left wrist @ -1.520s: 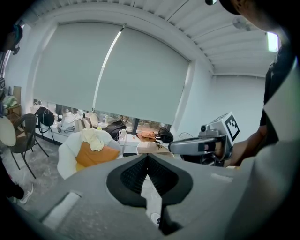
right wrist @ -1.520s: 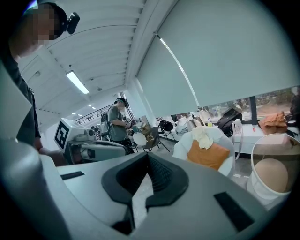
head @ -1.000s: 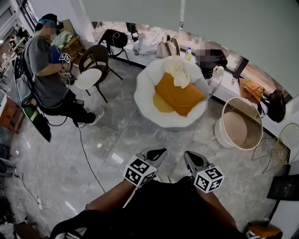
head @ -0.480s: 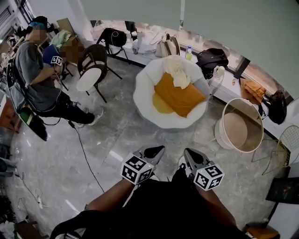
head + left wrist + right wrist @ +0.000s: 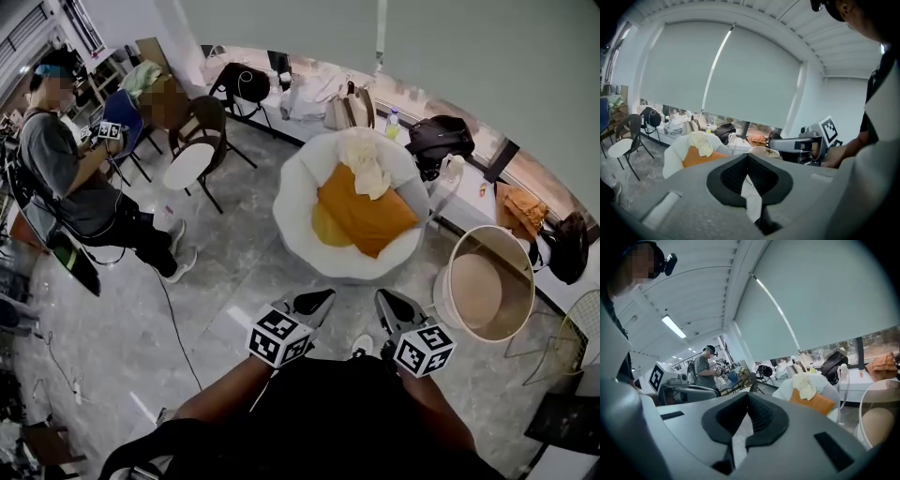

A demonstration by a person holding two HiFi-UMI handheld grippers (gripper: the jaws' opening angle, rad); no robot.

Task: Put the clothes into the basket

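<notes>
A cream cloth point(image 5: 366, 161) lies crumpled on an orange cushion point(image 5: 361, 216) in a round white chair point(image 5: 300, 202) ahead of me. The cloth also shows in the left gripper view point(image 5: 702, 143) and the right gripper view point(image 5: 806, 383). A round pale basket point(image 5: 450, 272) stands on the floor right of the chair, with nothing inside. My left gripper point(image 5: 314, 302) and right gripper point(image 5: 389, 305) are side by side low in the head view, well short of the chair. Both are shut with nothing between the jaws point(image 5: 748, 161) point(image 5: 747, 401).
A person point(image 5: 66, 178) stands at the left among chairs point(image 5: 192, 159), and a cable point(image 5: 173, 319) trails over the floor. Bags point(image 5: 441, 136) and an orange garment point(image 5: 517, 204) lie along the window ledge. A wire chair point(image 5: 572, 323) is at the right edge.
Both grippers and my view have moved forward towards the white chair and basket. The person at the left has shifted. The jaws have stayed shut.
</notes>
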